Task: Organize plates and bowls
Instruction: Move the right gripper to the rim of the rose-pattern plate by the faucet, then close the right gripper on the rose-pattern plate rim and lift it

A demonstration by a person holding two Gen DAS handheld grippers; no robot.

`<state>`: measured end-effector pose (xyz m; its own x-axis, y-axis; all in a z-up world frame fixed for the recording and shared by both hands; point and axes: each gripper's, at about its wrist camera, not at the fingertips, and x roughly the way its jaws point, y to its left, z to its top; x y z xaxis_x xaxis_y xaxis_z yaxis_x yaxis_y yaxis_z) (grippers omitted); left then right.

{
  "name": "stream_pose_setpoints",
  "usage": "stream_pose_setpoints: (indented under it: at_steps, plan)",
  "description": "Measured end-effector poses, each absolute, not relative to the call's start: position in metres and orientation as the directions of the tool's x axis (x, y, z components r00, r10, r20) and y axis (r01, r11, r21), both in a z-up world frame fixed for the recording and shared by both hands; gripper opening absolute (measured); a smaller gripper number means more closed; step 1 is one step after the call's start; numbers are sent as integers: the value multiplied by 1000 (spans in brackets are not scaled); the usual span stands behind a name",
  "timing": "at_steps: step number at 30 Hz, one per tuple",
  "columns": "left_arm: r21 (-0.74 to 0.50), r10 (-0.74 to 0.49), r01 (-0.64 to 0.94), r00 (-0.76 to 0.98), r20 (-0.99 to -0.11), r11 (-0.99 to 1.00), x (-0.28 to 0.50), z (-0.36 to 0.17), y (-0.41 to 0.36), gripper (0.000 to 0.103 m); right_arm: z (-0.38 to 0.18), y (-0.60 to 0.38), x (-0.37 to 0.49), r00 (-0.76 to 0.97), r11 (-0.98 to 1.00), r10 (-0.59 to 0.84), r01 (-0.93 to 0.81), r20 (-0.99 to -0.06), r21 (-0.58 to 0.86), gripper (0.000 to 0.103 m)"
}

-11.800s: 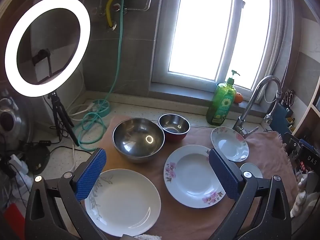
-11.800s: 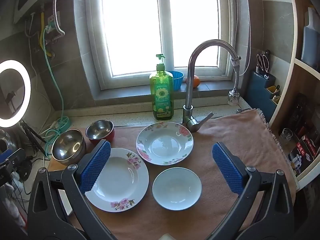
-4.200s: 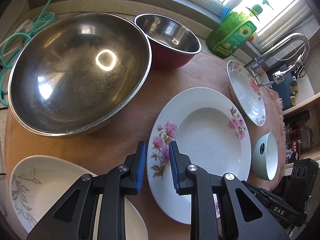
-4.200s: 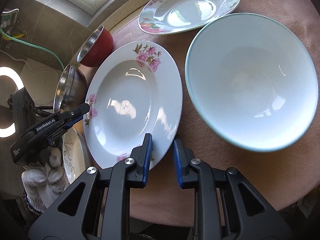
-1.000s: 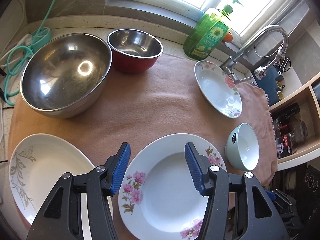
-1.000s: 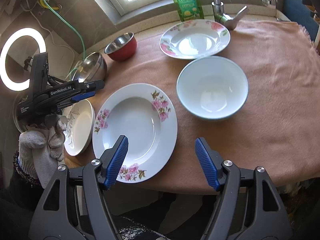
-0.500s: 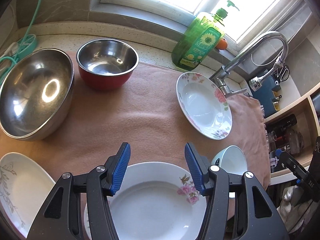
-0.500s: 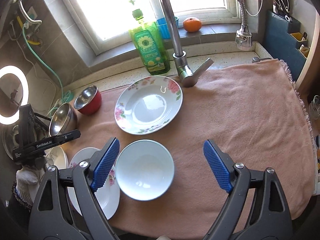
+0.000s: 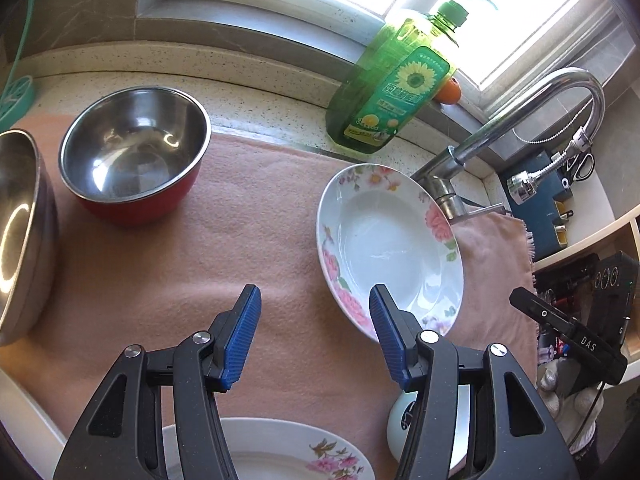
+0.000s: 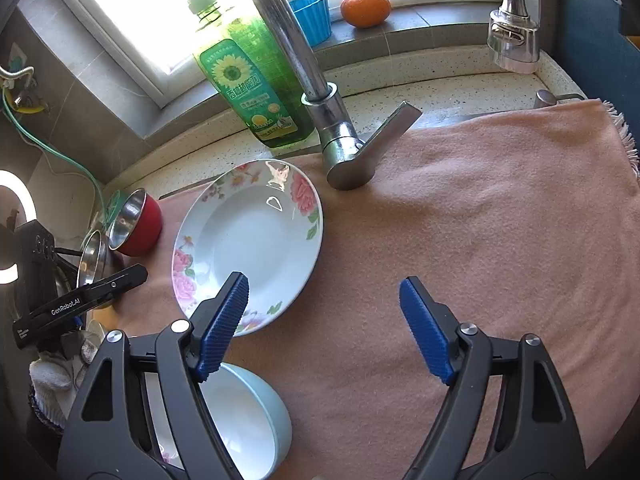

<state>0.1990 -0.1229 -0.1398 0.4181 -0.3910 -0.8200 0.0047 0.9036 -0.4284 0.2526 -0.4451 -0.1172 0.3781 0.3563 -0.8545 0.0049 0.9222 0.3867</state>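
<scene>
Writing, left wrist view: "DAS" in white on the black right gripper [image 9: 576, 344] at the right edge; sunflower label on the green soap bottle [image 9: 394, 88] at upper centre, its characters too small to read.
Writing, right wrist view: "GenRobot.AI" in white on the black left gripper [image 10: 80, 300] at the left edge; same sunflower label on the soap bottle [image 10: 248, 88], upper left of centre.
Steel bowl [image 9: 20, 232]: left edge of the left wrist view, cut off by the frame, just beside the red bowl.
Red bowl [image 9: 134, 154]: upper left, upright on the pink cloth [image 9: 240, 240], well apart from the left gripper [image 9: 316, 334].
Left gripper: lower centre, blue pads apart with only cloth between them.
Rear plate [image 9: 390, 248]: floral rim, right of centre, just above and right of the left gripper's right pad; faucet [image 9: 520, 120] base just beyond its far rim.
Near plate [image 9: 280, 452]: floral rim, bottom centre, partly hidden behind the left gripper.
Pale bowl [image 9: 400, 420]: bottom right, mostly hidden behind the left gripper.
Rear plate [image 10: 248, 244], right wrist view: left of centre, its near rim behind the right gripper's left pad; contact cannot be told.
Pale bowl [image 10: 248, 424], right wrist view: bottom left, under the same finger.
Right gripper [image 10: 324, 324]: lower centre, pads wide apart, just been closing somewhat, bare cloth [image 10: 480, 220] between them.
Orange [image 10: 365, 8]: upper right, on the sill beside a blue cup [image 10: 316, 16].
</scene>
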Motion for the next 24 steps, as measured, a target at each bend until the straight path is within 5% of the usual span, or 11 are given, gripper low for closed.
stream_pose_setpoints:
  at_steps: [6, 19, 24]
  plan:
    - [-428, -388, -11, 398, -831, 904, 221, -152, -133, 53, -142, -450, 276, 332, 897, 406, 35, -851, 441, 54]
    - [-433, -398, -20, 357, -845, 901, 246, -167, -144, 22, -166, -443, 300, 270, 864, 474, 42, -838, 502, 26]
    - [-441, -406, -28, 340, -848, 897, 250, -174, -144, 18, -171, -439, 304, 253, 860, 485, 33, -837, 509, 15]
